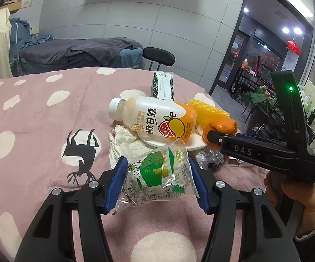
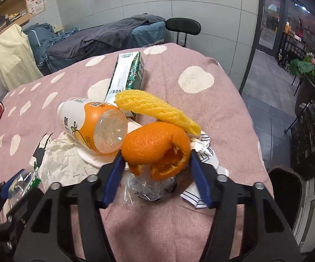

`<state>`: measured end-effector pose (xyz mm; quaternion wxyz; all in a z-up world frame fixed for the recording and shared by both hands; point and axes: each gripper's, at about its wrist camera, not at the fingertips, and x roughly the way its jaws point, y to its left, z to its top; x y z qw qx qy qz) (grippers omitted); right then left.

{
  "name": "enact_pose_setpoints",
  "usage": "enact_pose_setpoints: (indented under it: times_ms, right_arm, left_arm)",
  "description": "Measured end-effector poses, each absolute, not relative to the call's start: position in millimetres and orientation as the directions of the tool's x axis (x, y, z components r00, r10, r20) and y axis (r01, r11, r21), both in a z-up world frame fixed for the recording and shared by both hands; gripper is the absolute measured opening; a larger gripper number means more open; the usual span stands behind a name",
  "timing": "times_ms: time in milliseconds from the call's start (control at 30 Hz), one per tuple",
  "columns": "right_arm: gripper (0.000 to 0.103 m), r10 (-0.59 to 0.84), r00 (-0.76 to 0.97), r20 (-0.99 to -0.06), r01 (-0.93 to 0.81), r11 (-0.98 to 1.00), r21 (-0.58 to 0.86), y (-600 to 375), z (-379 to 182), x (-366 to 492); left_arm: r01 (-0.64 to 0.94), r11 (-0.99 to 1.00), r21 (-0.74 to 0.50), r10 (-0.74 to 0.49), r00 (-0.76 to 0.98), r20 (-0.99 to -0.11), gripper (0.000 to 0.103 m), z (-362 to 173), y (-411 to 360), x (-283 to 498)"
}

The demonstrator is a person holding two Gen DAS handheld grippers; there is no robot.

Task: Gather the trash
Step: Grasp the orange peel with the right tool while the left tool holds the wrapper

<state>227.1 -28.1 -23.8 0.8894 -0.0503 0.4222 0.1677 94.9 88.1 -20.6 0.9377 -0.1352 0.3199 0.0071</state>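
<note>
The left gripper (image 1: pixel 157 174), low in the centre of its wrist view, has its jaws about half apart and clamped on a clear green-printed wrapper (image 1: pixel 160 178), both blue pads pressing its sides. The right gripper (image 2: pixel 155 174) has its jaws partly closed around an orange peel (image 2: pixel 157 148); whether the pads press it I cannot tell. Just above both lie a juice bottle (image 1: pixel 155 119), yellow foam net (image 2: pixel 157 109) and carton (image 2: pixel 128 74) on the pink dotted surface (image 1: pixel 37 113).
</note>
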Motion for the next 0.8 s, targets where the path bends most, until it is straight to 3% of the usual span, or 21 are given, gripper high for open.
enact_pose_setpoints:
  times_ms: [167,367,800]
  right_arm:
    - [0.036,0.256,0.604,-0.755,-0.346,0.937,0.041,-31.8,-22.4,217.0]
    - [0.029,0.291,0.616,-0.732,-0.364,0.929,0.063,-45.7,-12.7,193.7]
    - [0.026,0.338,0.651,-0.68,-0.368,0.924,0.107,-87.8,4.0,141.3]
  left_arm:
    - [-0.091,0.963,-0.252,-0.08,0.799,-0.597,0.056,-18.8,85.9,94.0]
    - [-0.075,0.963,-0.259,-0.095,0.805,-0.585,0.056,-16.1,81.4,90.8]
    - [-0.012,0.967,-0.254,-0.138,0.813,-0.565,0.056,-7.5,58.4,88.1]
